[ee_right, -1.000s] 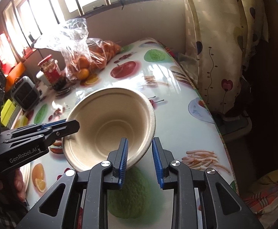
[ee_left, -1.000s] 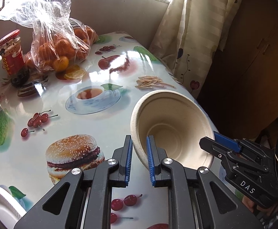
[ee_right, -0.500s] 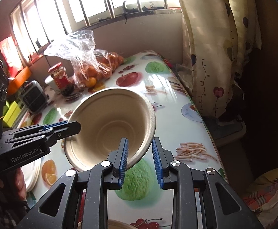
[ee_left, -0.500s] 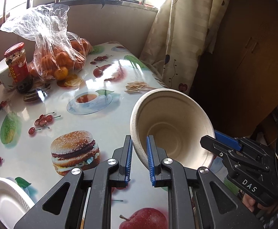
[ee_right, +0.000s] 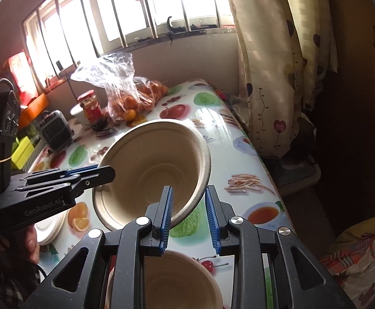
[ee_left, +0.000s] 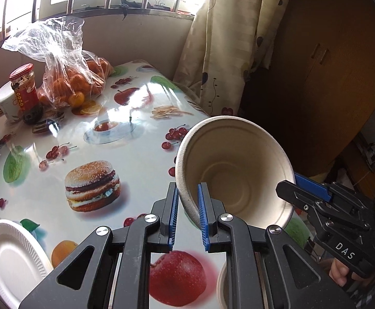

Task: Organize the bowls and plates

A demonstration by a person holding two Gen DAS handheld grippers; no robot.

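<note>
A beige paper bowl (ee_left: 235,172) hangs tilted above the table, held by its rim from both sides. My left gripper (ee_left: 187,207) is shut on its near left rim. My right gripper (ee_right: 187,207) is shut on the opposite rim of the same bowl (ee_right: 151,170); it also shows at the right of the left wrist view (ee_left: 313,193). A second beige bowl (ee_right: 179,280) stands on the table below my right gripper. A white paper plate (ee_left: 9,257) lies at the table's near left, and white plates (ee_right: 49,225) show behind the left gripper.
The table (ee_left: 125,139) has a glossy fruit-print cloth. At its far end stand a bag of oranges (ee_left: 71,77), a red-lidded jar (ee_left: 24,90) and a white cup (ee_left: 3,100). A curtain (ee_left: 213,51) and a wooden cabinet (ee_left: 329,64) are on the right.
Both grippers have lifted the bowl and drawn it back toward the near end of the table. The white plate and the second bowl have come into view.
</note>
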